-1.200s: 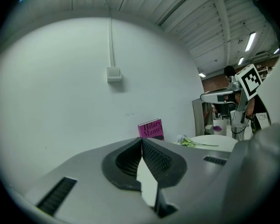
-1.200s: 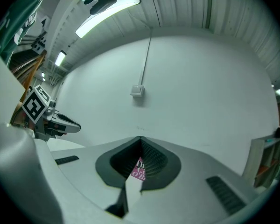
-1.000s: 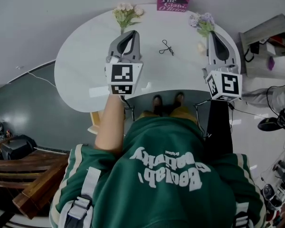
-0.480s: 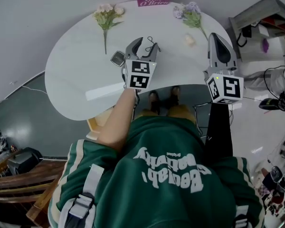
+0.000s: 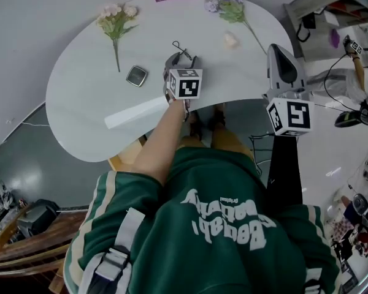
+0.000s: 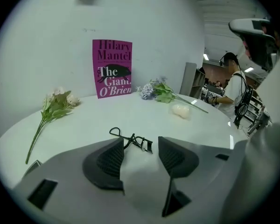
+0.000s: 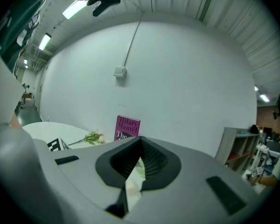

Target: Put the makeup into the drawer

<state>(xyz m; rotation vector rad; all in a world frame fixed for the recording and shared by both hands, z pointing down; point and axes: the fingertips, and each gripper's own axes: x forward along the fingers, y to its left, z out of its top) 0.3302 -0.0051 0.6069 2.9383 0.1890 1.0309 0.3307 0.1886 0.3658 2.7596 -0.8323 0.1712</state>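
**A:** What has changed in the last second?

**B:** The left gripper (image 6: 140, 146) has dropped from high above the counter (image 5: 86, 115) to just over it, tilted downward. Its jaws were shut before and have just been opening. They now stand wide with nothing between the pads.

**A:** What is it aiming at?

**B:** The black eyelash curler (image 6: 130, 139). It lies flat on the counter just past the jaw tips, roughly centred in the gap. I think the jaws are spread so they can straddle it before closing.

**A:** And the right gripper (image 7: 139, 158)?

**B:** Its jaws are closed on nothing. It is held almost level off the counter's right edge, well away from the left one, and seems to be parked out of the way.

**A:** Where is the rest of the makeup?

**B:** A small square compact (image 5: 137, 76) lies to the left of the left gripper. A pale egg-shaped makeup sponge (image 5: 231, 40) sits further back on the right, near the lilac flower sprig (image 5: 228, 3). A white flower sprig (image 5: 115, 18) and a magenta book (image 6: 112, 69) stand at the back and look like decoration.

**A:** And the drawer?

**B:** I can't clearly make one out in any view. All the makeup is still out on the counter.
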